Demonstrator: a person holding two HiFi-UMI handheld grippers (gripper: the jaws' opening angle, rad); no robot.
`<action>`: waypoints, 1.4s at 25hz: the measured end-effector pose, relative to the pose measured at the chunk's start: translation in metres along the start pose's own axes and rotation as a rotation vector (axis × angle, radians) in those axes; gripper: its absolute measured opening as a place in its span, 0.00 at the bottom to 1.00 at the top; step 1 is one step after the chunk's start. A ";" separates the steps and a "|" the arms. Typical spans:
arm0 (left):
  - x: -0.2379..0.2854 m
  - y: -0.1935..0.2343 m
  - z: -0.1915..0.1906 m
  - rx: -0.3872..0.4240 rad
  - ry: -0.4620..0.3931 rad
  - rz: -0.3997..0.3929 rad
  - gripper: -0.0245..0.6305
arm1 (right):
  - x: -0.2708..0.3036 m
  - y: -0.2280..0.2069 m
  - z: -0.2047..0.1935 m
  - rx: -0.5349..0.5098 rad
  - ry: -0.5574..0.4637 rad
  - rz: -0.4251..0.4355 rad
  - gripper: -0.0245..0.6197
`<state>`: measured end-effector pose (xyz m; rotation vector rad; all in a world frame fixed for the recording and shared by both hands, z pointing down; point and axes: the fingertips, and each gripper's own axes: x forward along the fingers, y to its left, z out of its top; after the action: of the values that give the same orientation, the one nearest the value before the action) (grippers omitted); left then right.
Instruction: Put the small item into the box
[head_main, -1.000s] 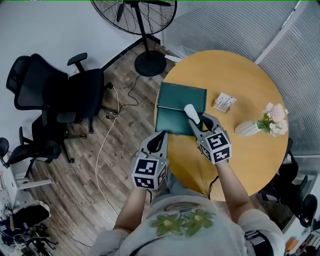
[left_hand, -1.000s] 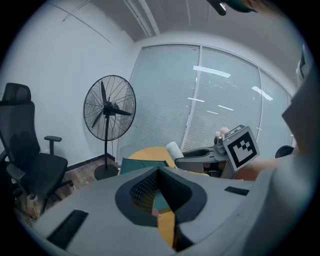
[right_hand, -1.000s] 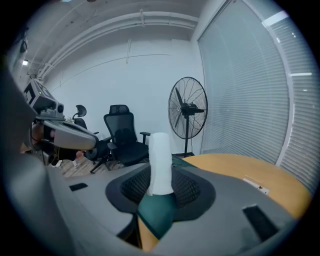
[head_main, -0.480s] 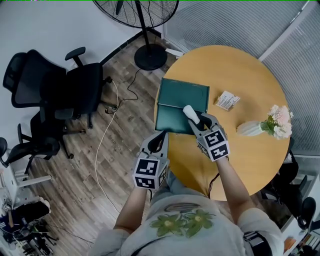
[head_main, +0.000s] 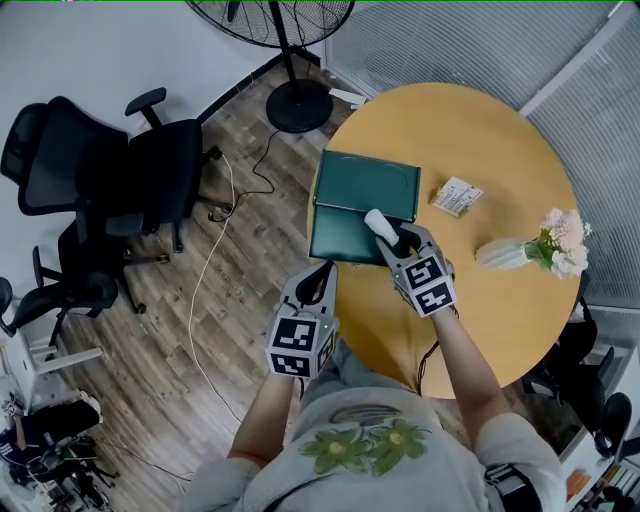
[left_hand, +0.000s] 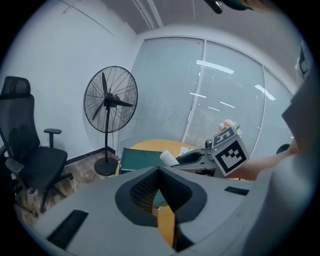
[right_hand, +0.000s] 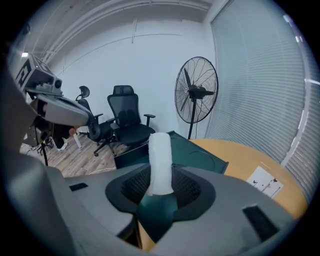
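On the round wooden table (head_main: 490, 130) lies a dark green flat box (head_main: 355, 200), its lid down. My right gripper (head_main: 397, 240) is shut on a small white cylinder-shaped item (head_main: 379, 223) and holds it above the box's near right corner. In the right gripper view the white item (right_hand: 160, 160) stands upright between the jaws, with the green box (right_hand: 200, 155) behind it. My left gripper (head_main: 318, 283) hovers off the table's left edge, shut and holding nothing. In the left gripper view its own jaws (left_hand: 159, 172) meet, and the white item (left_hand: 169, 158) shows beyond them.
A small white packet (head_main: 456, 196) lies right of the box. A pale vase with pink flowers (head_main: 525, 250) lies at the table's right edge. On the wooden floor are a standing fan (head_main: 296, 105), black office chairs (head_main: 110, 190) and a loose cable (head_main: 215, 270).
The head view has shifted a little, so the table sits slightly higher in frame. The right gripper still holds the white item over the box; the left gripper has barely moved.
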<state>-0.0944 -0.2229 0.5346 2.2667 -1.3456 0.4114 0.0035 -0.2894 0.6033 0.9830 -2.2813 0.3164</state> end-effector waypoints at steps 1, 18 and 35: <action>0.001 0.000 -0.001 0.000 0.001 0.000 0.04 | 0.002 0.000 -0.002 -0.006 0.006 0.002 0.25; 0.005 0.002 -0.013 -0.012 0.026 0.002 0.04 | 0.033 0.004 -0.034 -0.102 0.118 0.039 0.25; 0.016 -0.005 -0.017 -0.017 0.039 -0.003 0.04 | 0.067 0.012 -0.066 -0.194 0.280 0.095 0.25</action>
<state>-0.0827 -0.2237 0.5559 2.2344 -1.3213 0.4395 -0.0108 -0.2899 0.6969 0.6870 -2.0618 0.2494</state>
